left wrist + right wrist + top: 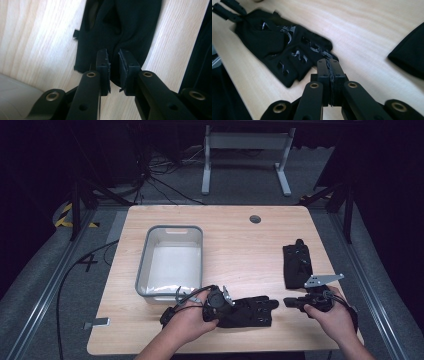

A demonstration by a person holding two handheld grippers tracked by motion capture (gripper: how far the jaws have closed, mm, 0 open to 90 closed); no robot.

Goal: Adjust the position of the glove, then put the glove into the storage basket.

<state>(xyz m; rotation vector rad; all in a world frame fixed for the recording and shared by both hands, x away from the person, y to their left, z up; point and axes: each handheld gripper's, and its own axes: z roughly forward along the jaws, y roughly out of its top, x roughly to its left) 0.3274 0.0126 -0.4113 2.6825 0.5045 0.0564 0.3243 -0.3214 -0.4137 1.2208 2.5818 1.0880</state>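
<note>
I have the left gripper (227, 301) at the cuff end of the black fingerless glove (247, 311), which lies flat on the wooden table (235, 245) between my two tools. In the left gripper view its pads (124, 66) stand slightly apart with a fold of the glove's fabric (120, 32) rising in the narrow gap; I cannot tell whether they pinch it. My right gripper (289, 302) sits just beyond the glove's finger end, jaws pressed together on nothing. A second black glove (297, 266) lies past the right gripper, and a grey bin (172, 262) stands just beyond the left one.
</note>
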